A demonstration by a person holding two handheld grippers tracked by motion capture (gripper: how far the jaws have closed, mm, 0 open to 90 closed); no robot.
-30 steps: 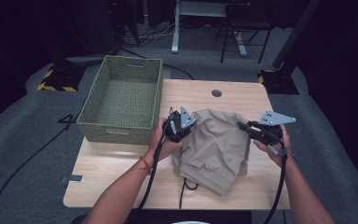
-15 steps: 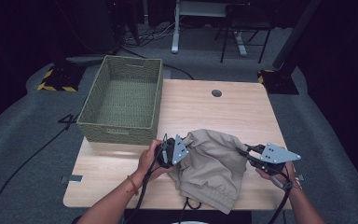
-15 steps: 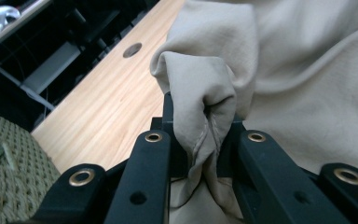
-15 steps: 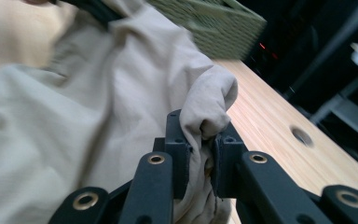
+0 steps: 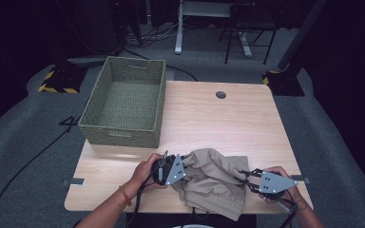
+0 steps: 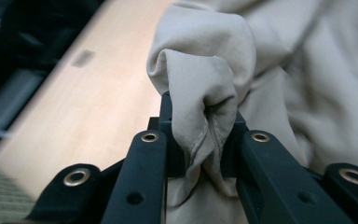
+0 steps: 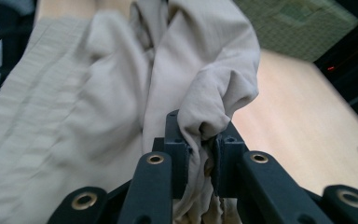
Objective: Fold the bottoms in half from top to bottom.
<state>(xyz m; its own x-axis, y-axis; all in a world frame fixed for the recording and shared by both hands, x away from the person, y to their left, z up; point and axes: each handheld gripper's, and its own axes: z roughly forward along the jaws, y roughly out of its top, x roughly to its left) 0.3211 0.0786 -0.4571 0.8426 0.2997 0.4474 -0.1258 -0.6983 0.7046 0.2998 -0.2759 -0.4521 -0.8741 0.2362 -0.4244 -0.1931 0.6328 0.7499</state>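
A crumpled beige garment [image 5: 216, 179] lies at the near edge of the wooden table [image 5: 209, 118], part of it hanging over the front. My left gripper [image 5: 183, 164] is shut on a bunched fold at the garment's left side, seen close up as beige cloth [image 6: 200, 93] pinched between the black jaws. My right gripper [image 5: 245, 178] is shut on a fold at the garment's right side; that cloth [image 7: 214, 88] rises from between its jaws. A hand holds each gripper.
A green woven basket [image 5: 95, 114] stands at the table's back left corner. A round cable hole [image 5: 221, 95] sits near the far edge. Cables trail from both grippers off the front edge. A chair and desk legs stand on the grey floor behind.
Both grippers have pulled the garment toward the near edge of the table, away from the basket. Both stay shut on the cloth, and more of it now hangs over the front.
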